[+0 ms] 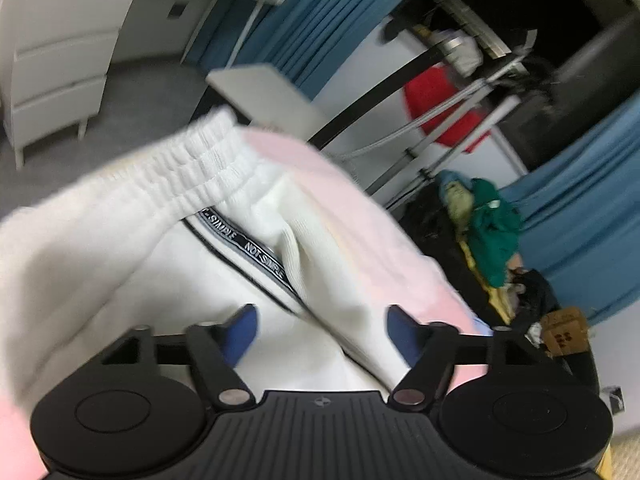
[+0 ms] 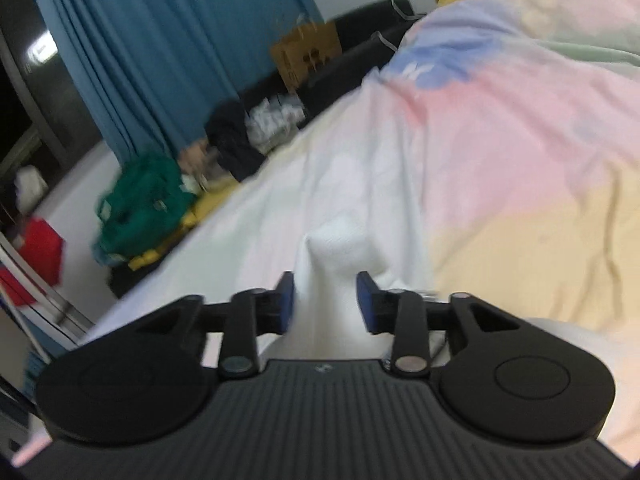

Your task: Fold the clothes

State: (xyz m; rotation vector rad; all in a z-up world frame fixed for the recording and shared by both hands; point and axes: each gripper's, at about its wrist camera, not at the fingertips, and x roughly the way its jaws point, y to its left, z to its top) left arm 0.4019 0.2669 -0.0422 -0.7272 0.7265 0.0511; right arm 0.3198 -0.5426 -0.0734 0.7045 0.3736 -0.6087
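Left tongs gape wide over the white sweatpants, gripping nothing; right tongs straddle a raised bit of white cloth on the bed, probably to fold it, pinch unclear.

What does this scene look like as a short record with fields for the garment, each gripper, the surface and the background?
garment: white knit trousers with ribbed elastic waistband and a grey NOT SIMPLE stripe
left gripper: open, blue pads either side of the white fabric
right gripper: partly open, a white fabric peak between its pads; grip unclear
surface: pastel patchwork bedcover
background: blue pleated curtain, green cloth heap
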